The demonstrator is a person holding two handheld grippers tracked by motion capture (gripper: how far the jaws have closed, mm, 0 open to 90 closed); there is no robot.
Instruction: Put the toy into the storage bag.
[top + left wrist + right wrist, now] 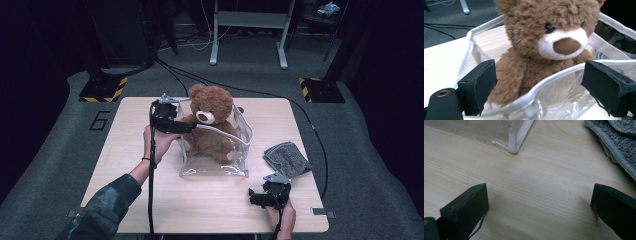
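Nearest the camera, at the worktop's near edge toward its right corner, my right gripper [257,197] rests low over bare wood, jaws spread wide with nothing between them. Just beyond it, near the right edge, lies a folded grey cloth [287,159]; in the right gripper view its hem [614,145] sits apart from the jaws. Farther in, mid-worktop, stands the clear plastic bag [240,150] with white trim, mouth open upward. Its near bottom corner [513,147] is planted on the wood ahead of my right gripper. Inside the bag sits the brown teddy bear [210,117], upright, head above the rim.

My left gripper [187,127] is at the bag's left side, toward the far edge. Its jaws stand wide open, gripping nothing. In the left gripper view the bag's white rim [554,78] runs across the gap between them, with the bear [544,37] directly behind it.
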